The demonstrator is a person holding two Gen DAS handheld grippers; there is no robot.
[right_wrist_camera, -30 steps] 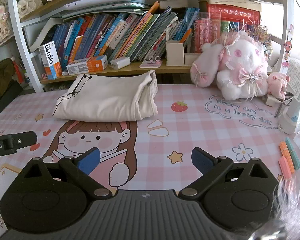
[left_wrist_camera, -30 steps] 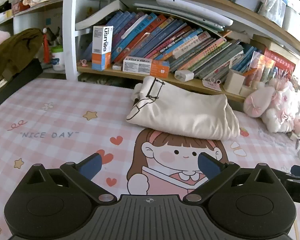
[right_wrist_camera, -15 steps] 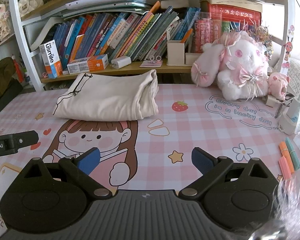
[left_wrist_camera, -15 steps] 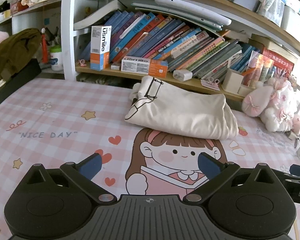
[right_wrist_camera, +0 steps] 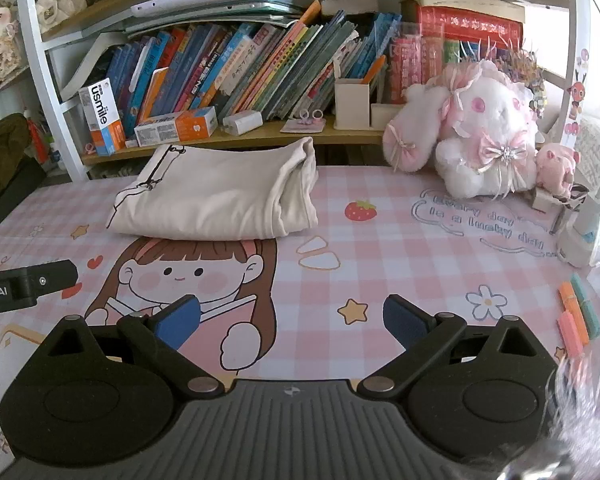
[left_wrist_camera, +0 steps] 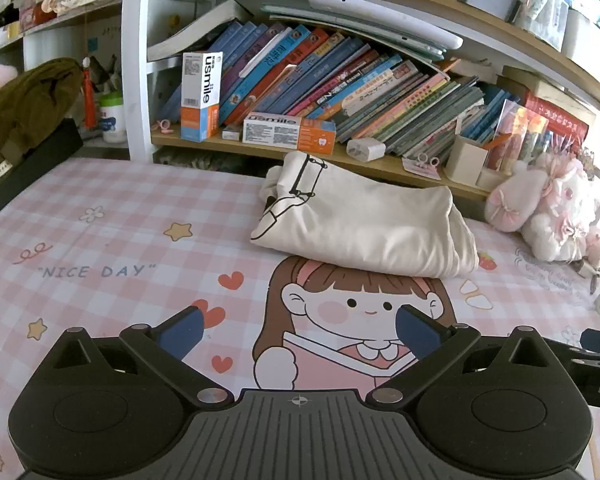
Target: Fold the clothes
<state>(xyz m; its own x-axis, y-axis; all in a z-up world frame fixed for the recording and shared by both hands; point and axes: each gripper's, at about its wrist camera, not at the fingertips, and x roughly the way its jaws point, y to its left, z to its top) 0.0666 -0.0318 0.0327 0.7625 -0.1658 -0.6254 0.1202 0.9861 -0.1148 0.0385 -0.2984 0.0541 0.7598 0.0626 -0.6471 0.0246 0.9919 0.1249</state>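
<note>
I hold both tongs low over the worktop [left_wrist_camera: 100, 216], short of the garment. The left tongs [left_wrist_camera: 298, 330] are spread and pinch nothing; the right tongs [right_wrist_camera: 292, 320] are likewise spread and empty. I judge this posture to be a stand-off position: jaws wide so that either pair can take a hem without a separate opening move.

The garment [left_wrist_camera: 364, 224], a cream piece with a black line print, lies at 12 o'clock from the left tongs and at 11 o'clock from the right tongs [right_wrist_camera: 216, 196]. It is already doubled into a compact bundle, layered edges facing 3 o'clock, and rests near the worktop's far edge, just in front of the bookshelf [right_wrist_camera: 260, 132]. That placement keeps the centre of the pink checked mat free as a folding area.

A plush rabbit [right_wrist_camera: 480, 136] sits at 1 o'clock from the right tongs, well apart from the garment.

Judgement: folding appears largely done. Any further fold would need both tongs advanced to the near edge.
</note>
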